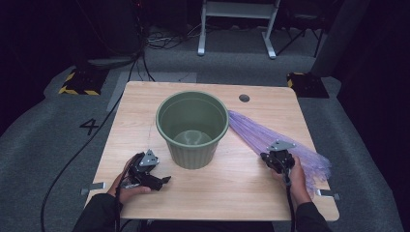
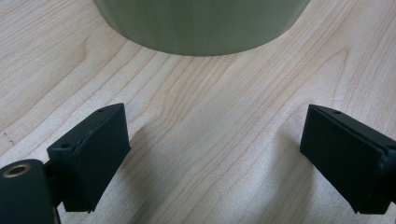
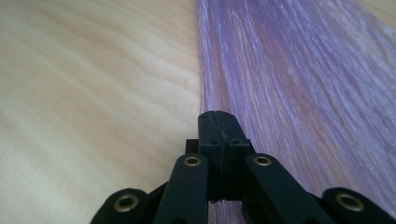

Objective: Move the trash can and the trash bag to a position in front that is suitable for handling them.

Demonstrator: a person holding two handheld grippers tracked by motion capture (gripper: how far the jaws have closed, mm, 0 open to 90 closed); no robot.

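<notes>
A green ribbed plastic bin [image 1: 192,128] stands upright and empty in the middle of the wooden table [image 1: 232,188]. A thin purple plastic bag [image 1: 261,135] lies flat from the bin's right side toward the table's right edge. My left gripper [image 1: 163,181] rests low on the table left of the bin, open, with bare wood between its jaws [image 2: 212,158] and the bin's base [image 2: 201,23] just ahead. My right gripper [image 1: 266,156] sits over the bag's near edge. Its jaws are pressed together [image 3: 218,119] at the left border of the bag [image 3: 299,79]. I cannot tell whether any film is pinched.
A round cable hole [image 1: 244,98] is in the table's far side. Metal brackets [image 1: 93,186] stick out at the near corners. Beyond the table are grey floor, cables and a white frame [image 1: 237,24].
</notes>
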